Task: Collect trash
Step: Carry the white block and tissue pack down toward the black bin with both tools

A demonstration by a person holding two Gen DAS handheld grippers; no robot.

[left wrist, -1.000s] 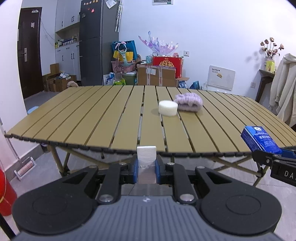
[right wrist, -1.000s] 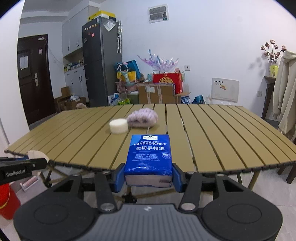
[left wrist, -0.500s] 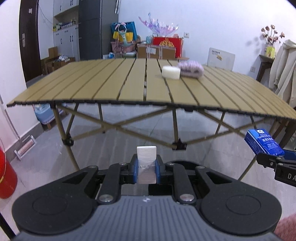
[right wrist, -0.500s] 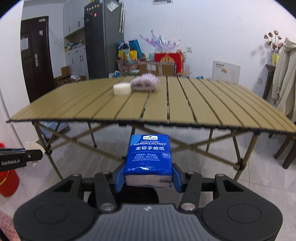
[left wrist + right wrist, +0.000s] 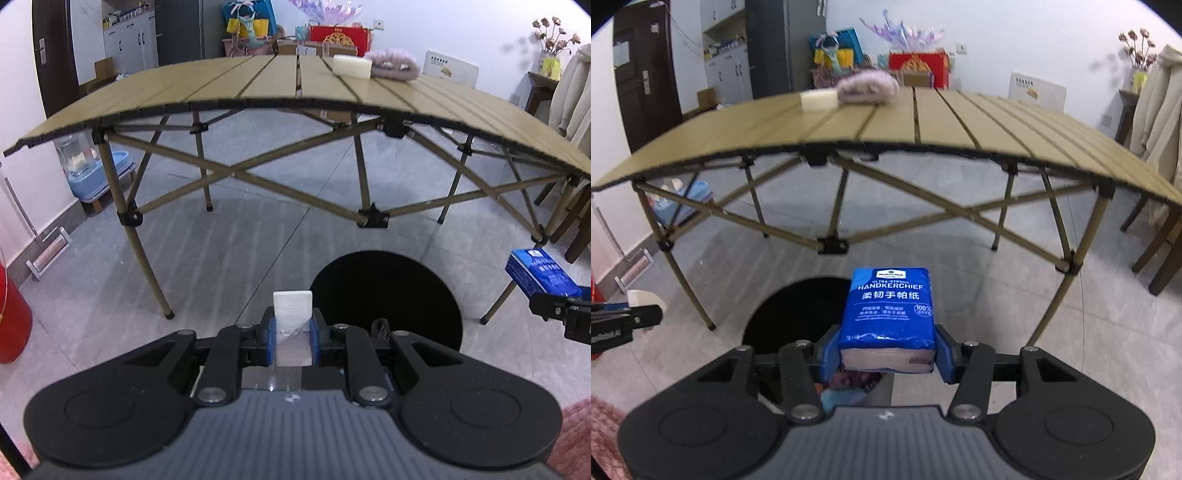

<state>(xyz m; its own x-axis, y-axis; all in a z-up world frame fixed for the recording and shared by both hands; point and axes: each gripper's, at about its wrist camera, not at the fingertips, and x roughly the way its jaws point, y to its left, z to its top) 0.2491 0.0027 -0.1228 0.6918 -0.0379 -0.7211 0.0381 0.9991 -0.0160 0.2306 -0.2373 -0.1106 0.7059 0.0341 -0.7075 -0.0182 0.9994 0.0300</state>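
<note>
My left gripper (image 5: 293, 332) is shut on a small white foam block (image 5: 292, 314) that sticks up between its blue pads. My right gripper (image 5: 886, 350) is shut on a blue handkerchief tissue pack (image 5: 888, 310). Both point down at the floor in front of the slatted table (image 5: 221, 88). A round black bin opening (image 5: 384, 295) lies just right of the left gripper and, in the right wrist view, the bin opening (image 5: 798, 314) lies left of the tissue pack. A white round block (image 5: 352, 65) and a fluffy pink item (image 5: 393, 64) rest on the table top.
The table's crossed metal legs (image 5: 236, 173) stand close ahead over grey floor tiles. A red bucket (image 5: 11, 321) is at the far left, a blue tub (image 5: 88, 177) by the wall. Wooden chair legs (image 5: 1160, 254) and hanging coats are at the right.
Both grippers have sunk from table height to below its edge and tilted down. The table top has risen in view and the black bin has come into sight. Both grips are unchanged.
</note>
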